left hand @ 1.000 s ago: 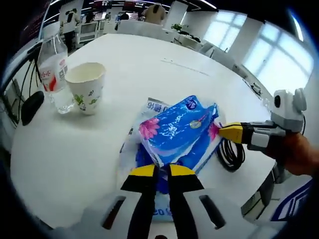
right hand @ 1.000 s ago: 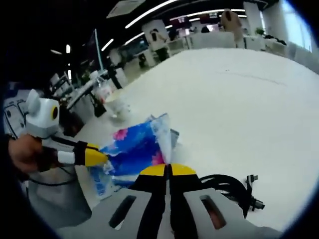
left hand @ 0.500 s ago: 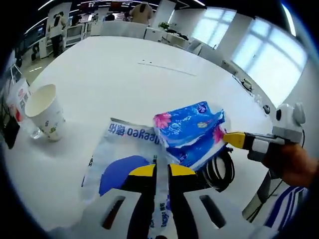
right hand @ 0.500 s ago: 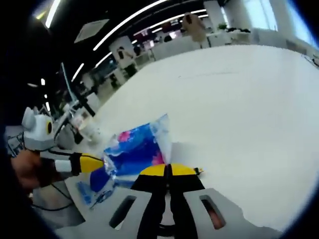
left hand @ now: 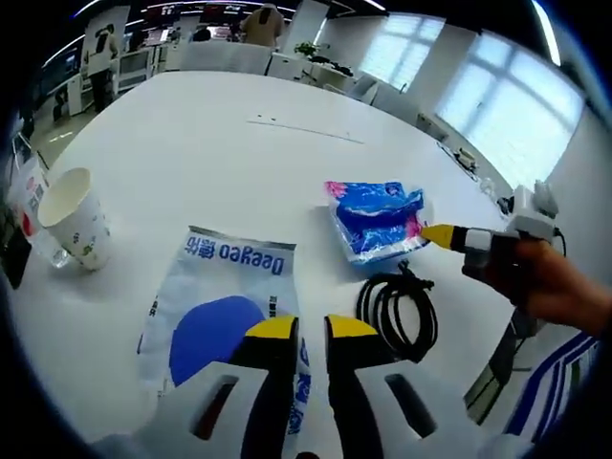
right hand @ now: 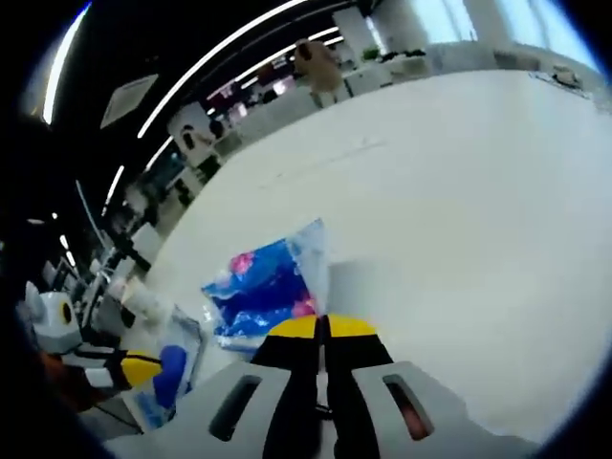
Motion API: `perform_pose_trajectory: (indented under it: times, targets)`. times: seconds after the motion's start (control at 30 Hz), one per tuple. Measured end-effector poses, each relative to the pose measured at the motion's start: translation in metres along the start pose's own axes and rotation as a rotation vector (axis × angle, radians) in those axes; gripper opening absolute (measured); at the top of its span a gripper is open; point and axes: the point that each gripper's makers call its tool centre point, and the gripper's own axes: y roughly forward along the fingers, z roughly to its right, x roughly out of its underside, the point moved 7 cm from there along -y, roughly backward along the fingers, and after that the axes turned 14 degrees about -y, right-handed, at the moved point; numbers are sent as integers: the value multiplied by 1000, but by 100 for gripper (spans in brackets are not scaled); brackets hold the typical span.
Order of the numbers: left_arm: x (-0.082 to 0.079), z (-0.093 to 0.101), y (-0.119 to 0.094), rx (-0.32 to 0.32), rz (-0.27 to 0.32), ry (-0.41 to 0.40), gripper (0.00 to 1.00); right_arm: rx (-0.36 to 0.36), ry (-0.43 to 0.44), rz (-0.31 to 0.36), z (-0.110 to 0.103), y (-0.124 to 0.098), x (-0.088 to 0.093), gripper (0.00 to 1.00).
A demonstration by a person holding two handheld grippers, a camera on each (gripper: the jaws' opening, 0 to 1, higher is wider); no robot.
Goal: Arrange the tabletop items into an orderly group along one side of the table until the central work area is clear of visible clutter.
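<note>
1. The left tongs are hovering over the near edge of the white surface, their yellow-tipped jaws standing slightly parted and gripping nothing.
2. The right tongs are clenching an edge of the blue tissue pack, their jaws pressed together; in the left gripper view they are coming in from the right with a hand behind them, and their tip is touching the pack.
3. A flat white-and-blue plastic bag is lying on the surface just ahead of the left tongs, its printed end pointing away.
4. A coiled black cable is sitting just beside the bag, between it and the tissue pack.
5. A paper cup is standing upright towards the left edge of the surface, well apart from the bag, with a clear bottle close behind it, partly cut off by the view's edge.
6. In the right gripper view the left tongs are showing at lower left, just beside the blue patch of the bag.
</note>
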Motion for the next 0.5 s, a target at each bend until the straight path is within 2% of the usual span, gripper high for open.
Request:
perform_pose_trajectory:
  times: [0.23,0.33,0.5]
  targets:
    - [6,-9,-10,-10,-2,-5,9,33,32,-14,12,6,2,0]
    - [11,-14,-16,-19,-4,-6,9,42,6,-34,15,10,4,0]
    - [19,-23,-26,-31,-8,-16,10,50,22,-52,20,13,8,0]
